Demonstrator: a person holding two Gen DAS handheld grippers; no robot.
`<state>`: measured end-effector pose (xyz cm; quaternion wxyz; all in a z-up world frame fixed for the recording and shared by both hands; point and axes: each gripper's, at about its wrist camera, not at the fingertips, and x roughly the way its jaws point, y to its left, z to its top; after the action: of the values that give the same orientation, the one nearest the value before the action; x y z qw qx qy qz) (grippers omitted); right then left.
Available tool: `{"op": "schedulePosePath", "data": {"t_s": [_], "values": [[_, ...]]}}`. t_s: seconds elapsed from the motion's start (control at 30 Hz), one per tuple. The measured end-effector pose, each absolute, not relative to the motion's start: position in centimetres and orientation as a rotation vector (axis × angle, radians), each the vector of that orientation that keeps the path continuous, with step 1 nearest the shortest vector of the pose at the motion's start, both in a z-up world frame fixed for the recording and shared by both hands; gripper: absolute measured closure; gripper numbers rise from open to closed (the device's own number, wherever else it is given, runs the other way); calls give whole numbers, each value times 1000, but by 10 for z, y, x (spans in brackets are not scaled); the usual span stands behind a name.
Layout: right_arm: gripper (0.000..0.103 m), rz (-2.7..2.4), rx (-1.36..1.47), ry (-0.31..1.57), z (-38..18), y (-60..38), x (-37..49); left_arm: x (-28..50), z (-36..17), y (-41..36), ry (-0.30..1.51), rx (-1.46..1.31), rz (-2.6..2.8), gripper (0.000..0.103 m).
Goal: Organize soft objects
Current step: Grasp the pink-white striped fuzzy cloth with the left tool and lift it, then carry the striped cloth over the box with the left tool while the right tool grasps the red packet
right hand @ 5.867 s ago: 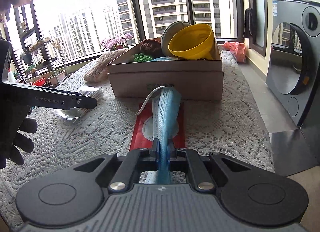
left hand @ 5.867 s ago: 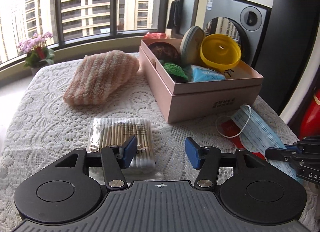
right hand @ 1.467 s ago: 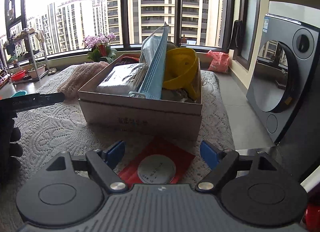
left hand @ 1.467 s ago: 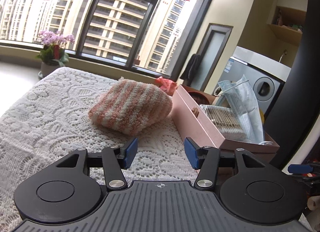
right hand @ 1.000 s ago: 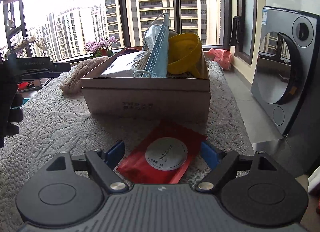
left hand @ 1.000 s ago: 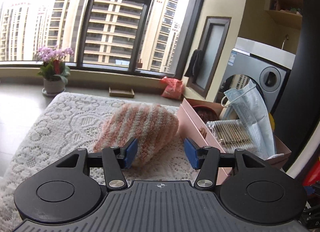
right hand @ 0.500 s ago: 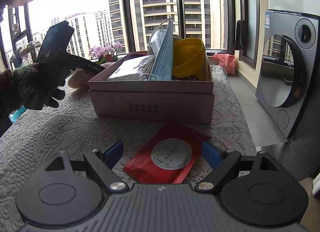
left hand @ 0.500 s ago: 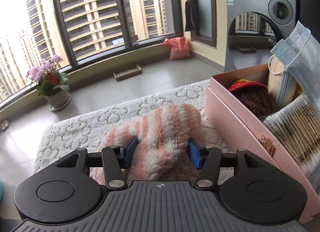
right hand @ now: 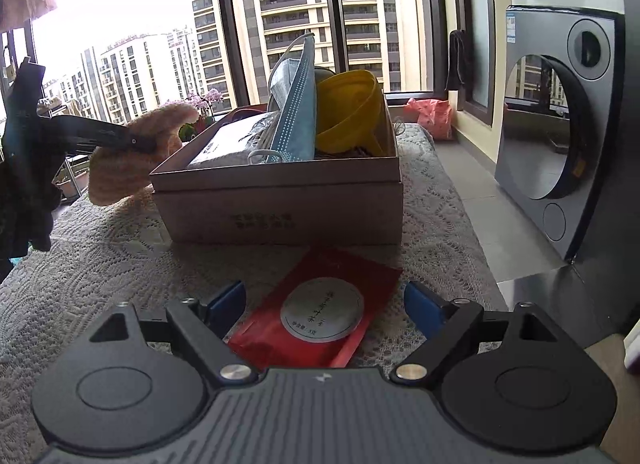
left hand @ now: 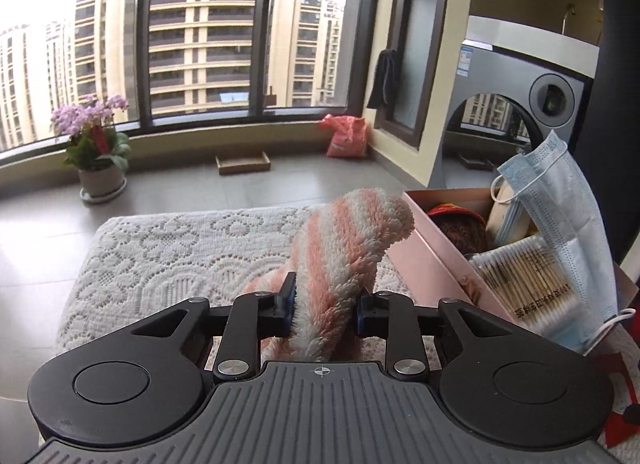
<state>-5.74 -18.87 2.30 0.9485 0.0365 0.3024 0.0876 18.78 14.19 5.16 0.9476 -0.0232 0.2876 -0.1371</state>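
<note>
Left tool (left hand: 325, 306): matte black body, ribbed grey base plate with a small crosshair mark, two round black discs, silver screws at the linkage pivots, blue pads (left hand: 291, 293) on black fingers. Right tool (right hand: 325, 302): same build, blue pads (right hand: 228, 300). Hand (right hand: 24, 192) in a dark glove.

daylight from windows (right hand: 280, 24) | sky blown out upper left | fisheye edge bending | sharp focus
</note>
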Motion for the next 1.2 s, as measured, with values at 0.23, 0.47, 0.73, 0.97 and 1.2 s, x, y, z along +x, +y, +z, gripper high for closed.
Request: {"op": "schedulePosePath", "data": {"t_s": [0.23,0.47,0.73,0.97,1.2], "values": [[11,179,46,698,18,-182,-44,63,61,153,560,-327,-458,75],[6,179,-16,719,16,-173,-43,20,18,146,645,-330,-366,69],[6,107,3,737,18,-167,-36,17,-2,141,606,-268,-358,61],[26,61,-15,706,19,-151,-34,11,-5,140,602,-292,-337,60],[45,164,-80,663,26,-164,-70,9,-5,138,596,-285,-336,60]]}}
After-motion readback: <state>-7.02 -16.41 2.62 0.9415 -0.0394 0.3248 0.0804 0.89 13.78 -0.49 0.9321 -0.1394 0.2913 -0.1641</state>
